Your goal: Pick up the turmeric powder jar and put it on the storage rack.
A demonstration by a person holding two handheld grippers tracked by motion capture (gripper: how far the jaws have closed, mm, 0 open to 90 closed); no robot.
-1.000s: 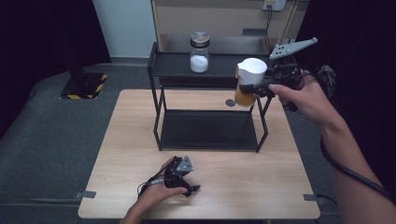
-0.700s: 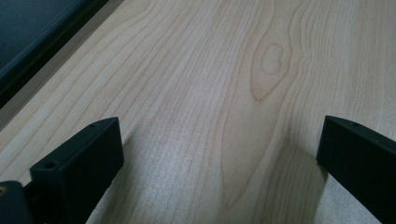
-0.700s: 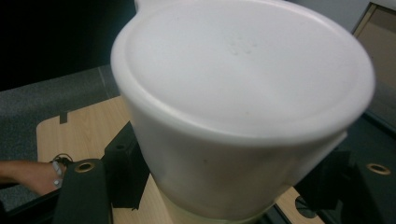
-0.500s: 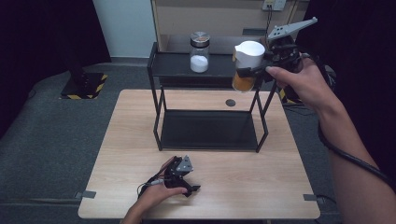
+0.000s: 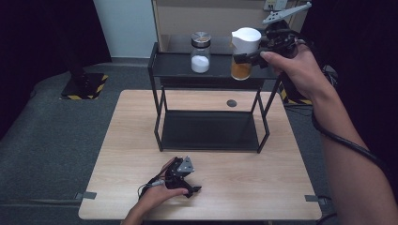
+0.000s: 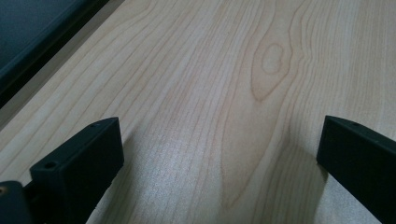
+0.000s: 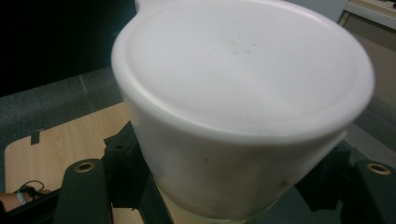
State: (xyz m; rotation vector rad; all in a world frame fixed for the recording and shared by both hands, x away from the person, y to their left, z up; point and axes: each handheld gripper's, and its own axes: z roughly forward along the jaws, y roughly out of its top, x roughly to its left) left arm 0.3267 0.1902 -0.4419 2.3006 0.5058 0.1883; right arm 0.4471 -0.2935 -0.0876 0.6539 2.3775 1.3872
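A white-lidded jar (image 5: 244, 54) of orange contents is clamped in the right gripper (image 5: 256, 54), held at the black rack's (image 5: 159, 70) top shelf. The left gripper (image 5: 185, 180) is rested on the table (image 5: 131, 140), jaws spread, nothing between.

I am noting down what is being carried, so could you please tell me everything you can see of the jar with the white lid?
The jar is a small clear container, glass or plastic, under a wide white lid with a small lip at its rim. Orange-brown contents fill its lower part. It stands upright, held in the air over the right end of the black rack's top shelf, with the right gripper shut on it just below the lid. Whether its base touches the shelf cannot be told.
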